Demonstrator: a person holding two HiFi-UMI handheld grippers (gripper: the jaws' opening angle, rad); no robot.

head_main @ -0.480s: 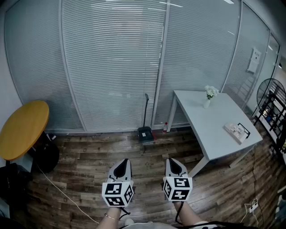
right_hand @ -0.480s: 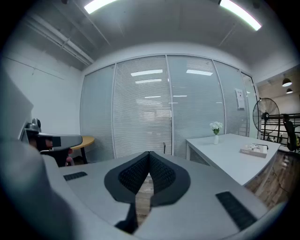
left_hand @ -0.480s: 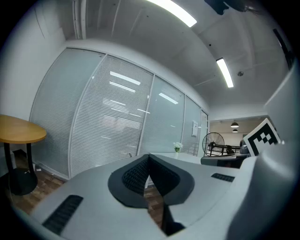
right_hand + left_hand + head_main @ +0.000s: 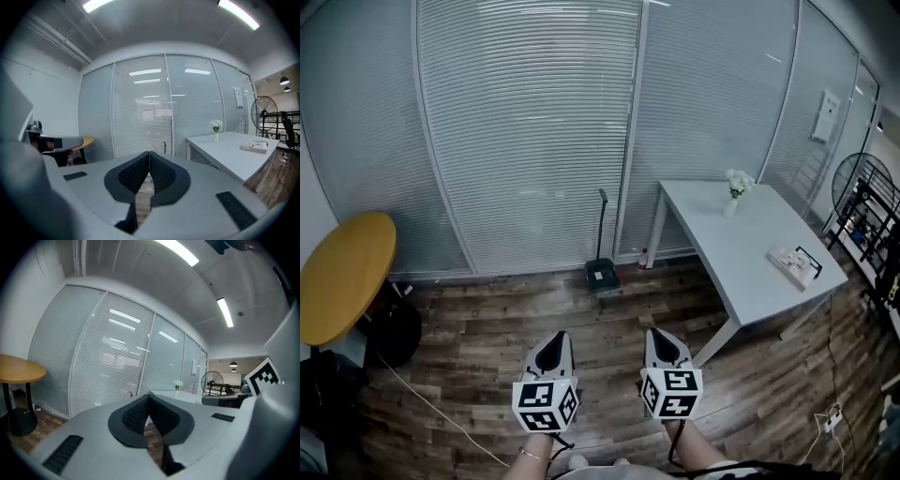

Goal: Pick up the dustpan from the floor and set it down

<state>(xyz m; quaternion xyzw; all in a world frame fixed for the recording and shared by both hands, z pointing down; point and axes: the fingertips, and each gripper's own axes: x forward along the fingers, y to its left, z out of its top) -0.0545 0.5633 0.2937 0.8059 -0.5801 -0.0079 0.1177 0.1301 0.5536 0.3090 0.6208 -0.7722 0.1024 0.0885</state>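
Observation:
A dark dustpan (image 4: 600, 274) with a long upright handle (image 4: 602, 225) stands on the wooden floor against the blind-covered glass wall, straight ahead in the head view. Only the tip of that handle (image 4: 165, 146) shows in the right gripper view. My left gripper (image 4: 557, 337) and right gripper (image 4: 660, 333) are held side by side low in the head view, well short of the dustpan, both pointing toward it. Each has its jaws pressed together with nothing between them (image 4: 149, 397) (image 4: 149, 154).
A white table (image 4: 750, 253) stands at the right with a small vase of flowers (image 4: 735, 187) and a book (image 4: 795, 264). A round yellow table (image 4: 342, 277) is at the left. A white cable (image 4: 431, 403) crosses the floor. A fan (image 4: 855, 192) stands at the far right.
The head view has shifted slightly, so the dustpan and tables sit a little higher and further left. Both grippers stay side by side and shut.

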